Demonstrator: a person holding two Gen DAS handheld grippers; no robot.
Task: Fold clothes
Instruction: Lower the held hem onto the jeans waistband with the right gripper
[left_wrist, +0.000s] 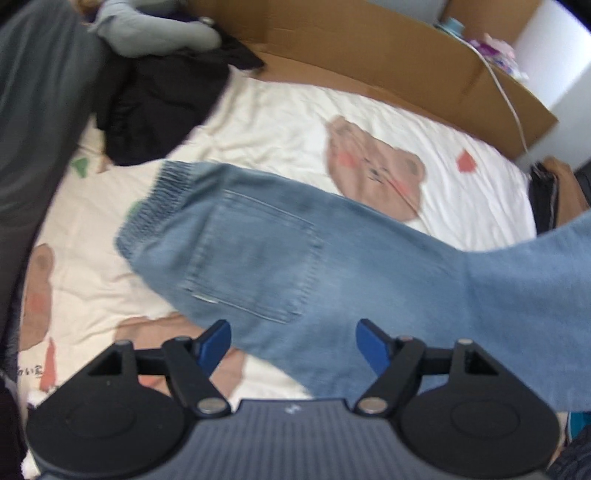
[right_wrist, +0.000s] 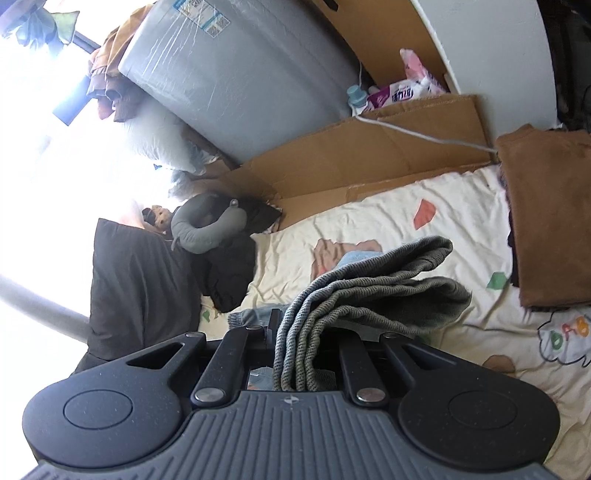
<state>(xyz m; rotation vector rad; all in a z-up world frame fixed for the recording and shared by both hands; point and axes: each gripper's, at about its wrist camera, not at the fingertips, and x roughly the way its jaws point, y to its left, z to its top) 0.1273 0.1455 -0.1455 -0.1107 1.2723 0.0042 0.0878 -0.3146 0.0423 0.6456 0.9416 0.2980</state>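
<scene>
Jeans (left_wrist: 280, 254) lengthwise, waistband pointing left

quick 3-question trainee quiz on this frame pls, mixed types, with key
1. True or false: the left gripper has its fingers closed on the jeans.
2. What does the right gripper hold? A) black jacket B) bunched denim C) neck pillow
3. Fill in: the folded brown garment lies on the ___ printed with bears.

Key: 1 false, the fingers are spread with nothing between them. 2 B. 3 bedsheet.
</scene>
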